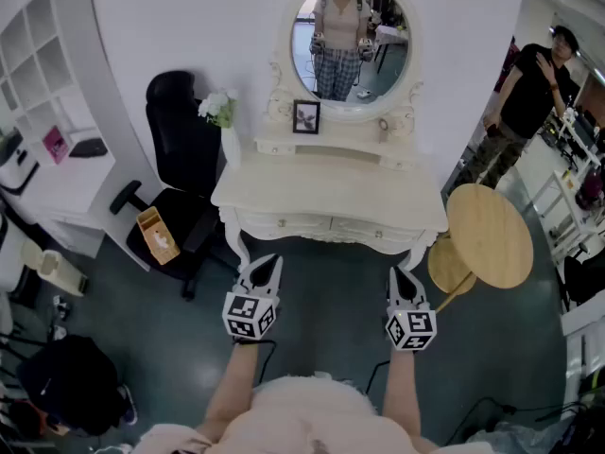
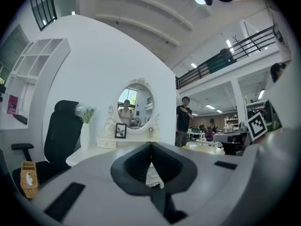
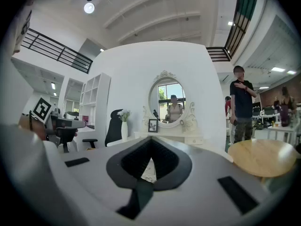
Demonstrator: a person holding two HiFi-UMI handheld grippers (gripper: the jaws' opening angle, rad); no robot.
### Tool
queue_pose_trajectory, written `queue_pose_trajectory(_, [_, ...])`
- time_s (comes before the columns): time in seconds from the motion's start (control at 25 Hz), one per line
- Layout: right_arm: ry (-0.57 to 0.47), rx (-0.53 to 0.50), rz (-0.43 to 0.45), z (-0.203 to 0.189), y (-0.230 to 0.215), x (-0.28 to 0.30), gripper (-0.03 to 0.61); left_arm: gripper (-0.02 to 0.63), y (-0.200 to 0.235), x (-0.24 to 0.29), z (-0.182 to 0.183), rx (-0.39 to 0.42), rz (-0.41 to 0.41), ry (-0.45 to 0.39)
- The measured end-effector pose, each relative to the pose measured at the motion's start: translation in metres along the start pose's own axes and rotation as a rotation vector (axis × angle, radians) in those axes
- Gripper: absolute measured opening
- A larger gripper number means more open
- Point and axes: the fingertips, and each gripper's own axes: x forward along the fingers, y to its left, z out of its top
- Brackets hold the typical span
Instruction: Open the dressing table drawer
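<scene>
While drawer (image 1: 284, 223) sits shut, left claw (image 1: 264, 266), right claw (image 1: 402, 274) both closed, empty.

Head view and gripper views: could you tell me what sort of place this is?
Likely a mock bedroom corner inside a large open-plan workspace: white dressing table, oval mirror, mezzanine railing beyond.

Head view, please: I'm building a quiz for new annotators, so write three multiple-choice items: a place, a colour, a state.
1. Seen in the head view, the round wooden table stands where from the dressing table? A. left B. right C. behind
2. The office chair is: A. black B. white C. red
3. The drawers are: A. pulled out B. removed C. shut
Answers: 1 B, it stands off the dressing table's right corner; 2 A, seat and back are black; 3 C, both fronts sit flush.
</scene>
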Motion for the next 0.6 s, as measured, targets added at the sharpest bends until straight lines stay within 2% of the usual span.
queue_pose_trajectory(0.6, [0.017, 0.034, -0.025, -0.010, 0.001, -0.005, 0.014, 0.028, 0.005, -0.008, -0.010, 0.001, 0.022, 0.002])
